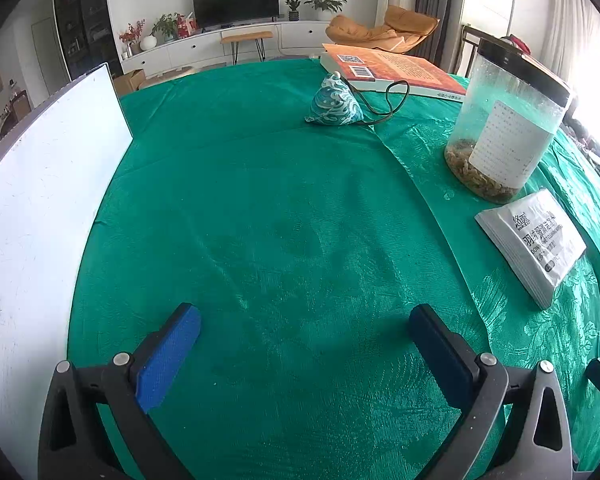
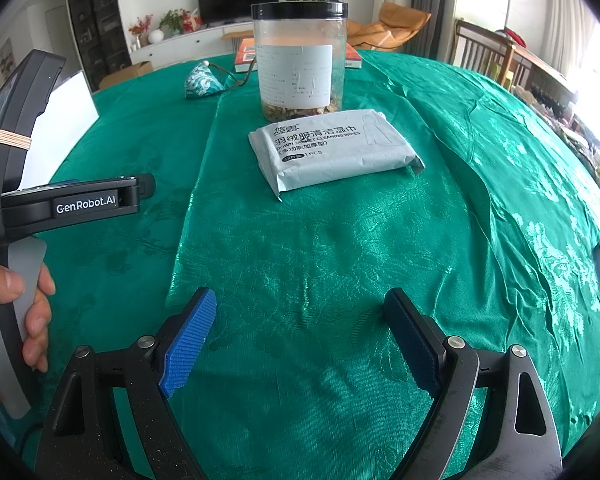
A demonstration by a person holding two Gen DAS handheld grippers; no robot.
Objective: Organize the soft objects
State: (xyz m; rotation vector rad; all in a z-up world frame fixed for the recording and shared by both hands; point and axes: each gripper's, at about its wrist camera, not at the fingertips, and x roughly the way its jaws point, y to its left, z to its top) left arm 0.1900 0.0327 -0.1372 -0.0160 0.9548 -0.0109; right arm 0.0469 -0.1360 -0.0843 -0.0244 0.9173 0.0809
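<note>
A teal patterned pyramid pouch (image 1: 333, 101) with a black cord lies far ahead on the green tablecloth (image 1: 260, 220); it also shows in the right wrist view (image 2: 202, 82). A grey pack of wet wipes (image 2: 332, 150) lies ahead of my right gripper (image 2: 300, 316), also in the left wrist view (image 1: 532, 244). My left gripper (image 1: 306, 330) is open and empty over bare cloth. My right gripper is open and empty. The left gripper's body (image 2: 80, 202) shows at the left of the right wrist view.
A clear plastic jar (image 2: 300, 60) with a black lid stands behind the wipes, also in the left wrist view (image 1: 504, 124). An orange book (image 1: 392, 72) lies at the far edge. A white board (image 1: 40, 200) stands at the left.
</note>
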